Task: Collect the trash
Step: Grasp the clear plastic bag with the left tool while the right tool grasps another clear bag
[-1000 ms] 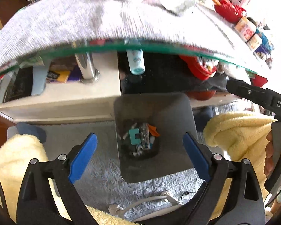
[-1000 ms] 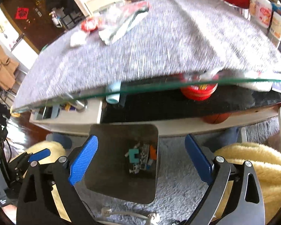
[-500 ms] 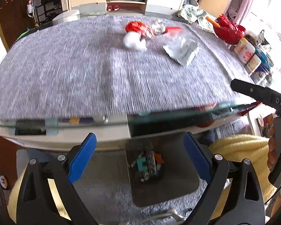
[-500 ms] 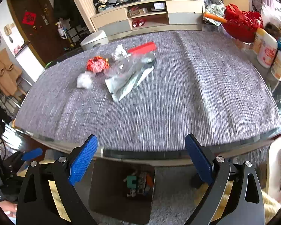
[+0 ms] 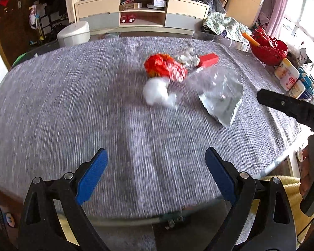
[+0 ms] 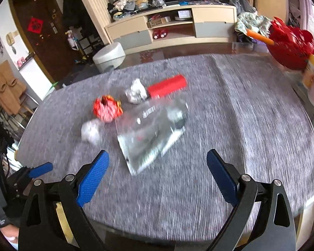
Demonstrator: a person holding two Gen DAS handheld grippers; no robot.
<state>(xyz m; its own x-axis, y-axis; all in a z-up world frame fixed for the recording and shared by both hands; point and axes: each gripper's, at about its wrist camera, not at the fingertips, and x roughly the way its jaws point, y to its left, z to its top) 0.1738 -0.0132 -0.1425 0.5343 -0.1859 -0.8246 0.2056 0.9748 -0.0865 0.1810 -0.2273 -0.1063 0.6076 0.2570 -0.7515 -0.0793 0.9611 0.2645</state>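
My left gripper [image 5: 156, 163] sits nearest me, its blue fingers [image 5: 92, 176] spread wide with nothing between them, hovering over the near edge of the grey-clothed surface [image 5: 73, 104]. My right gripper [image 6: 158, 163] is likewise spread wide and empty over the same cloth; in the left view its black body [image 5: 291, 108] juts in from the right side, with my hand [image 5: 309, 171] on its handle. The left gripper's blue tip also pokes into the right view at the lower left [image 6: 40, 168].

Nothing lies between either pair of fingers and the trash, only bare cloth. The trash sits clustered mid-surface: closest to the right gripper is a flattened silver foil bag [image 6: 152, 133], with a clear plastic wrapper [image 6: 155, 109] lying partly over it. Left of it is a white crumpled wad [image 6: 91, 132], closest to the left gripper [image 5: 159, 93]. Just behind that sits a red crumpled wrapper [image 6: 106, 109], then a small silver foil ball [image 6: 136, 92] touching a red tube-shaped packet [image 6: 167, 86].

Along the surface's right edge stand a red basket [image 6: 291, 41] and white bottles [image 5: 287, 77], well apart from the trash. Beyond the surface are a white stool [image 6: 108, 55], a low TV cabinet [image 6: 171, 27] and a dark door [image 6: 41, 35].
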